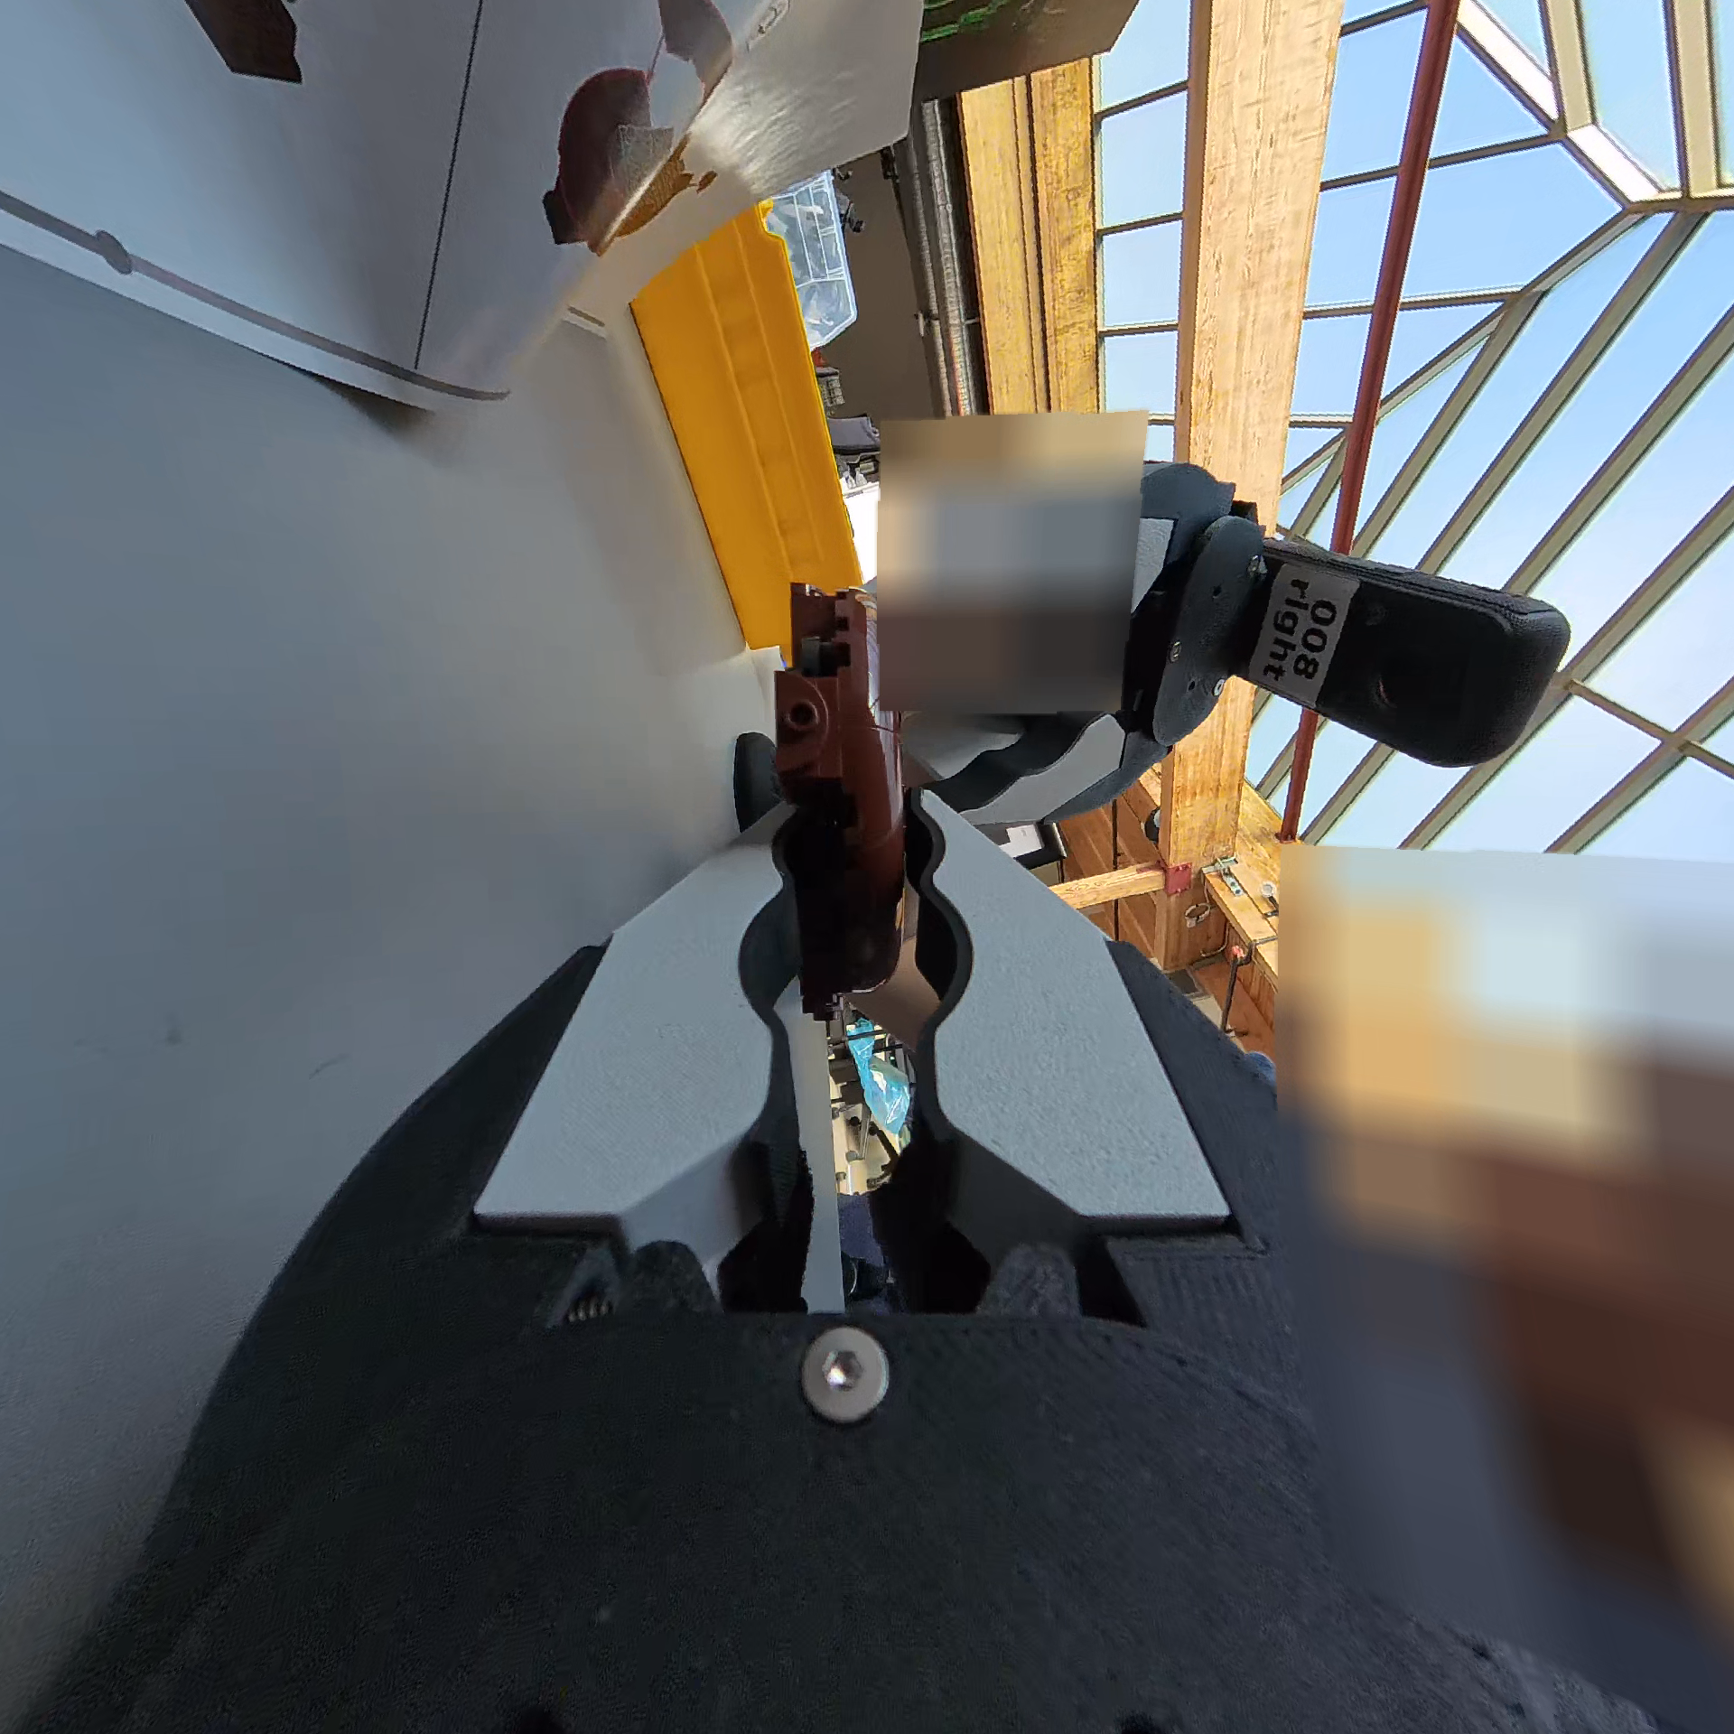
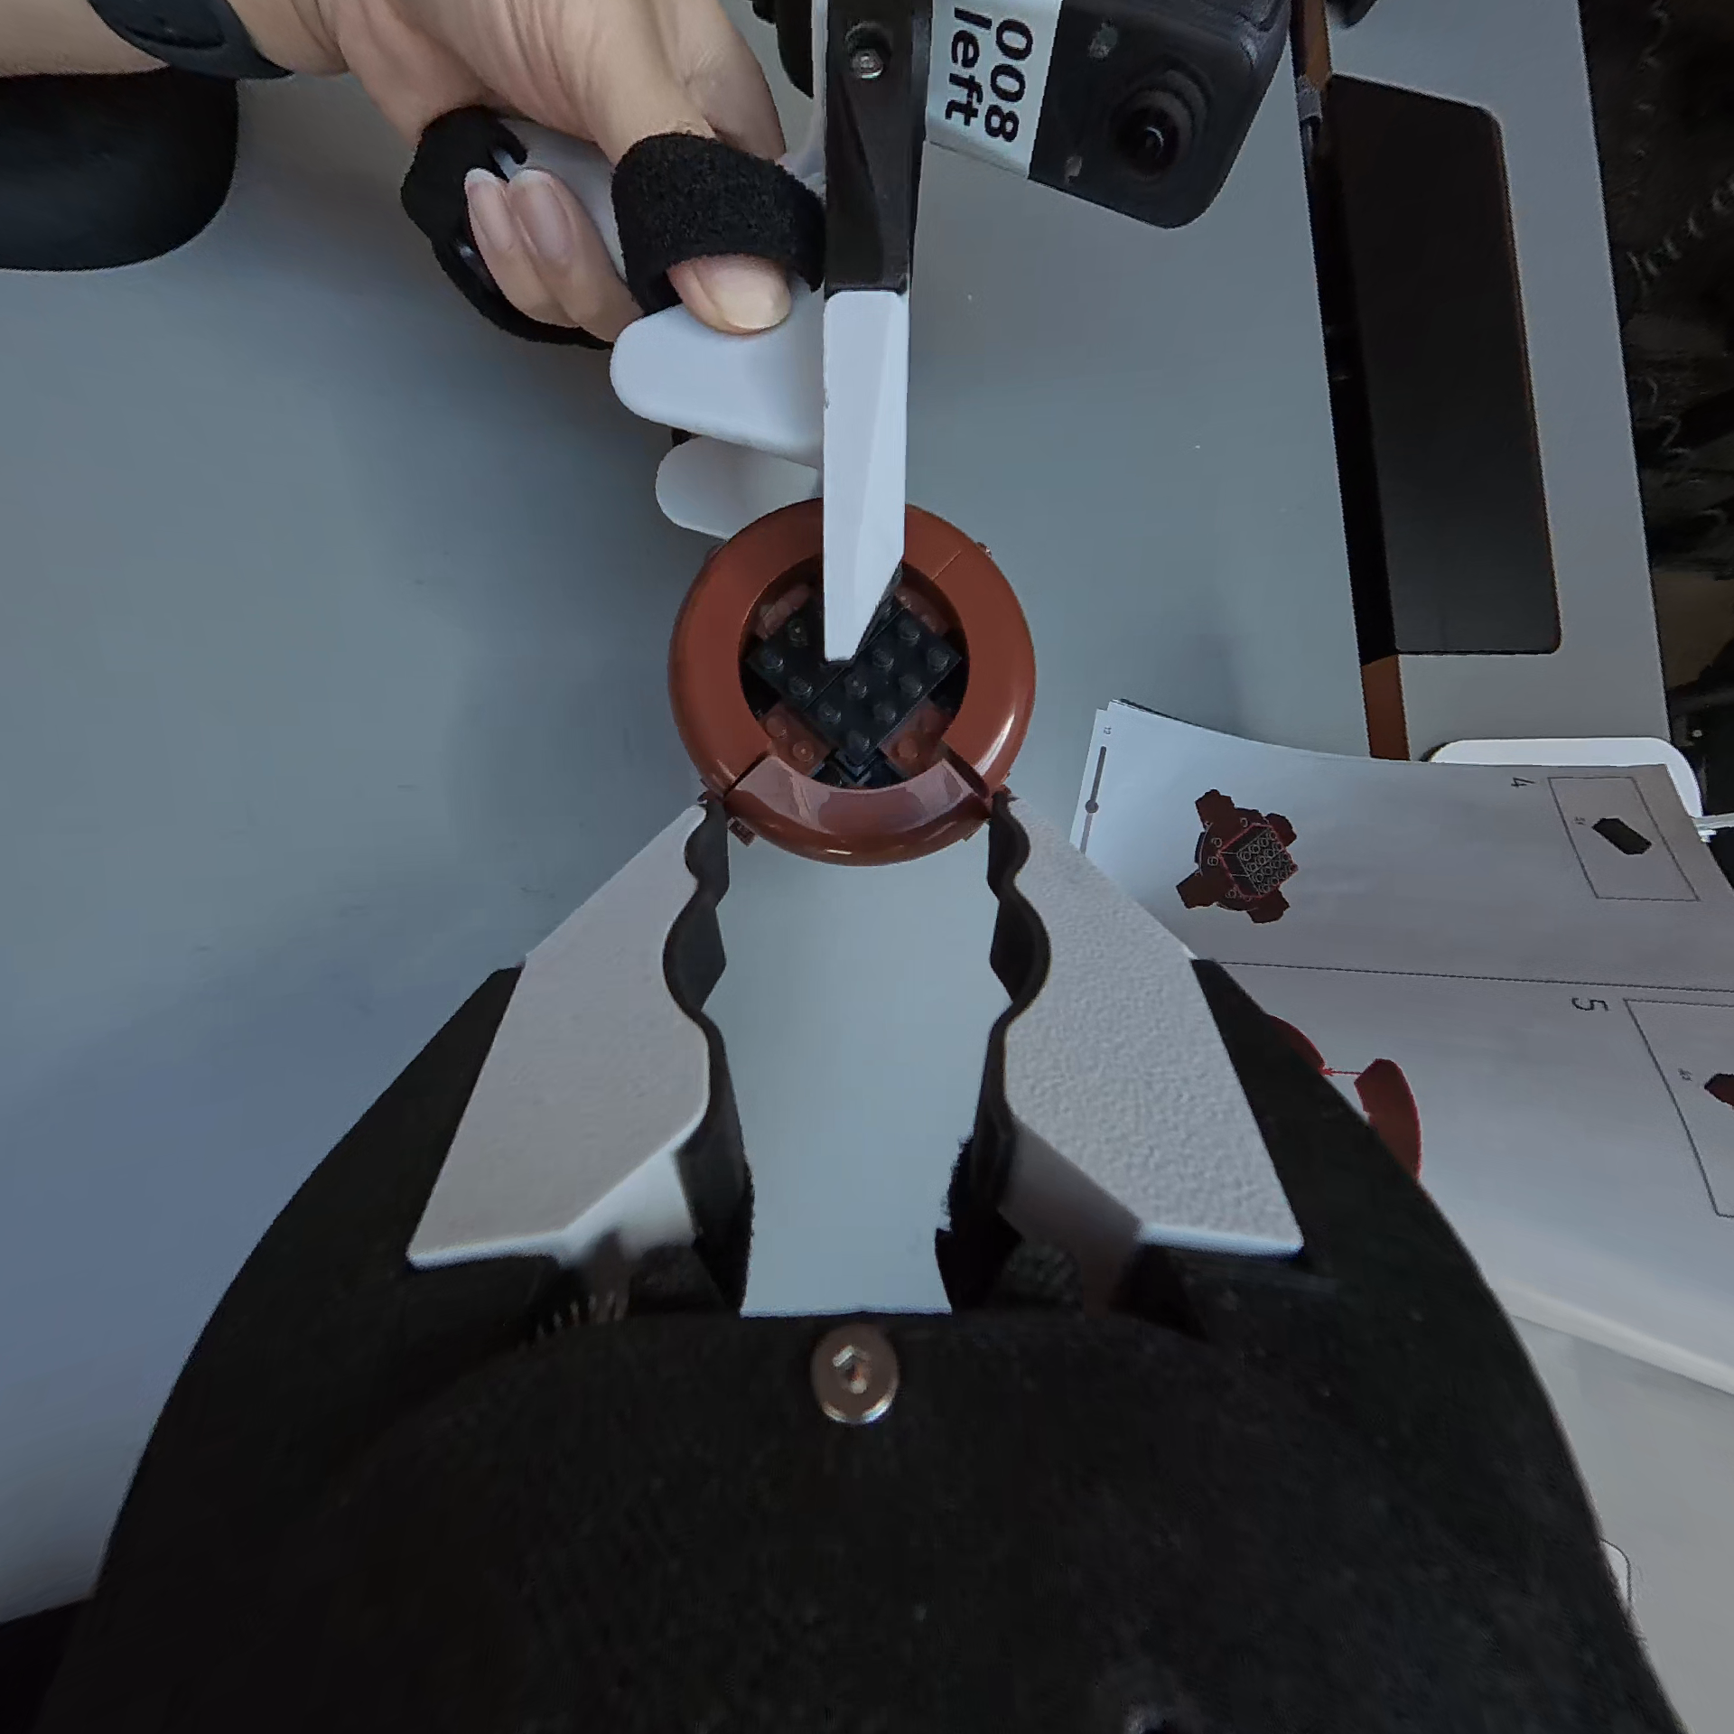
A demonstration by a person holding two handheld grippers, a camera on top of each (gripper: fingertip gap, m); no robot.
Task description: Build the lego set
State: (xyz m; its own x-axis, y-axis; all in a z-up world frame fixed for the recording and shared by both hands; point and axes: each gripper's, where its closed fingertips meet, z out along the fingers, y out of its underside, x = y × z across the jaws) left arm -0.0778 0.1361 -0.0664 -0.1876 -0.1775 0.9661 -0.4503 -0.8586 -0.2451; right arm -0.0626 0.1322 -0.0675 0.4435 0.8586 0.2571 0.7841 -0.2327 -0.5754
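Observation:
A round brown lego assembly (image 2: 995, 657) with black studded plates (image 2: 863, 704) in its middle sits over the grey table (image 2: 281, 657). My left gripper (image 1: 849, 812) is shut on the assembly (image 1: 835, 751). In the right wrist view it comes in from the top, with one white finger (image 2: 863, 469) reaching inside the ring. My right gripper (image 2: 854, 821) holds a brown curved piece (image 2: 849, 807) at the ring's near side, one fingertip touching each end. Its handle (image 1: 1389, 657) shows in the left wrist view.
An open instruction booklet (image 2: 1454, 891) lies to the right on the table and also shows in the left wrist view (image 1: 281, 188). A yellow bin (image 1: 751, 422) stands at the table's far side. A person's hand (image 2: 563, 141) holds the left gripper. My left and right fingertips are right by each other.

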